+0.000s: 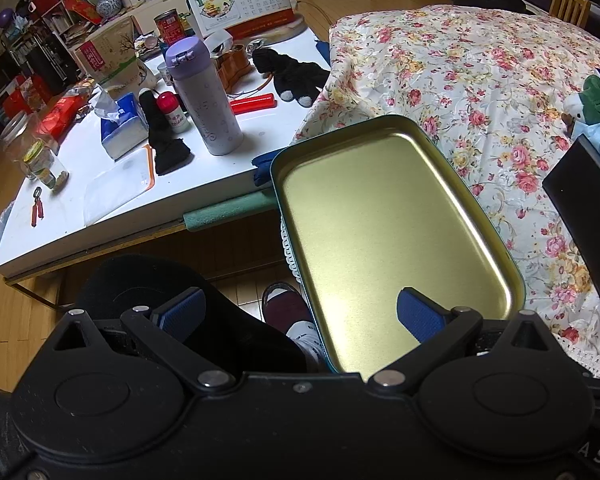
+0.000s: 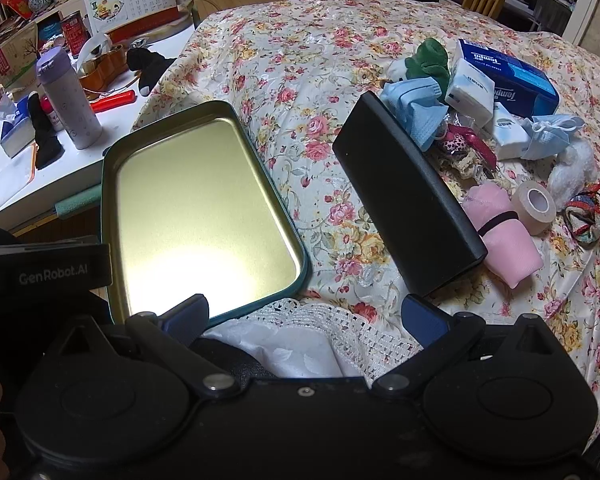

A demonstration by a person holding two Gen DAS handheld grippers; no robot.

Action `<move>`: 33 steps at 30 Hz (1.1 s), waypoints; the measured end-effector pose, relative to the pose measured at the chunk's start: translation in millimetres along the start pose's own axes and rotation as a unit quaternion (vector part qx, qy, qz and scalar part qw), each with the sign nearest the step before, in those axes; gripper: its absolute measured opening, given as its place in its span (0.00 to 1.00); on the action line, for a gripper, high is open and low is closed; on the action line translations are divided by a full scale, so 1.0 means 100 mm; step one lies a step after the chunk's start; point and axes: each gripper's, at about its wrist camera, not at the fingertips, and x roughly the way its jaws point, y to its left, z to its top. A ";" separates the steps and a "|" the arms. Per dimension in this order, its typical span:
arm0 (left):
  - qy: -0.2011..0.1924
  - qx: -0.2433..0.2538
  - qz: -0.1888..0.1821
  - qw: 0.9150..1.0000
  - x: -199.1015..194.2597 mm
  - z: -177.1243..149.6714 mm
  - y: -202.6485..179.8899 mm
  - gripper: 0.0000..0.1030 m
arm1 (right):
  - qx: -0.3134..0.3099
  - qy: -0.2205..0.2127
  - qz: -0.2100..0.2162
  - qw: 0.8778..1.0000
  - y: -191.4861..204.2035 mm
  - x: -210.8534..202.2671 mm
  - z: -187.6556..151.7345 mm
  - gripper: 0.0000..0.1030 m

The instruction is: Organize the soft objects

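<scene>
**An open tin at the edge, the soft things well apart from it**

The gold-lined tin (image 2: 204, 208) lies open and empty on the flowered cloth (image 2: 300, 80), at the near corner, with part of it jutting past the cloth's lace hem toward the floor. That is the main risk as I judge it: a nudge from either gripper, or a load dropped at the overhanging end, could tip it off. The cloth looks glossy and loose, so anything pushed across it may drag the fabric and shift the tin too.

The left gripper (image 1: 300, 312) hangs with its jaws wide, holding nothing; one blue pad (image 1: 420, 314) sits over the tin's near end. The right gripper (image 2: 306, 316) is likewise wide and empty, low over the lace edge.

The soft objects sit in a heap at the far right, well apart from the tin: a pink roll (image 2: 504, 236) bound with a dark band, blue face masks (image 2: 416, 108), a green plush toy (image 2: 428, 60), white fluff (image 2: 572, 168), a scrunchie (image 2: 588, 212), tissue packs (image 2: 472, 92) and a tape roll (image 2: 534, 202). A black box (image 2: 404, 204) lies between heap and tin, touching the pink roll; a carry across could clip it.

To the left stands a crowded white table (image 1: 112, 200) with a lilac flask (image 1: 204, 96), black socks (image 1: 292, 70) and a calendar (image 1: 240, 0). A slippered foot (image 1: 284, 304) shows on the wood floor below.
</scene>
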 end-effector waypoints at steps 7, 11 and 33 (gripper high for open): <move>-0.001 -0.004 -0.011 1.000 0.00 0.00 0.02 0.96 | 0.000 0.000 0.000 1.000 0.00 0.00 0.00 1.00; -0.013 -0.010 -0.017 1.000 -0.02 0.01 0.05 0.96 | -0.002 -0.004 0.000 1.000 0.00 -0.03 0.00 1.00; -0.086 0.103 -0.132 0.982 -0.27 0.62 -0.83 0.96 | 0.145 -0.081 -0.075 0.983 -1.88 -0.37 0.28 1.00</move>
